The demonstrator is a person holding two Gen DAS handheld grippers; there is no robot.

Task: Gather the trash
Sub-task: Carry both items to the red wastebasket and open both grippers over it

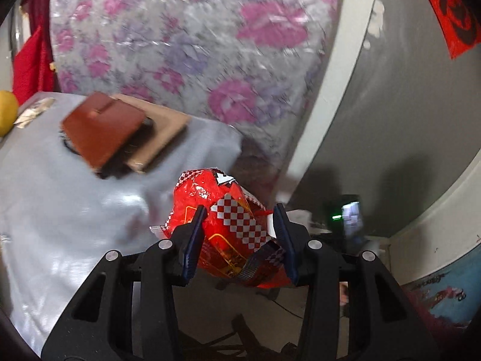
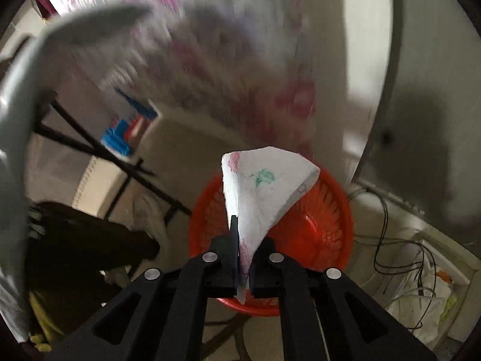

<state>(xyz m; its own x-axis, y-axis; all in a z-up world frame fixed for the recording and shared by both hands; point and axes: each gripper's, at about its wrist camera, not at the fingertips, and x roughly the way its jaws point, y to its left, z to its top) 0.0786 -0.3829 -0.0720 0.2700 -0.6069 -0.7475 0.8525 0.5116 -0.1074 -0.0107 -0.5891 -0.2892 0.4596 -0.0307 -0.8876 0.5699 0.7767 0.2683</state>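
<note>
My left gripper (image 1: pixel 239 219) is shut on a crumpled red snack wrapper (image 1: pixel 224 210) with a white checker pattern, held in the air beside the corner of the grey-covered table (image 1: pixel 60 210). My right gripper (image 2: pixel 245 240) is shut on a white paper napkin (image 2: pixel 261 192) with pink and green print, held above a round red plastic basket (image 2: pixel 324 222) on the floor. Some silver foil scraps (image 1: pixel 33 111) lie at the table's far left.
A brown box on a cardboard sheet (image 1: pixel 105 126) sits on the table, with a yellow fruit (image 1: pixel 6 114) at the left edge. A floral curtain (image 1: pixel 195 45) hangs behind. Cables and a white bag (image 2: pixel 421 285) lie on the floor to the right; table legs (image 2: pixel 120 162) stand left.
</note>
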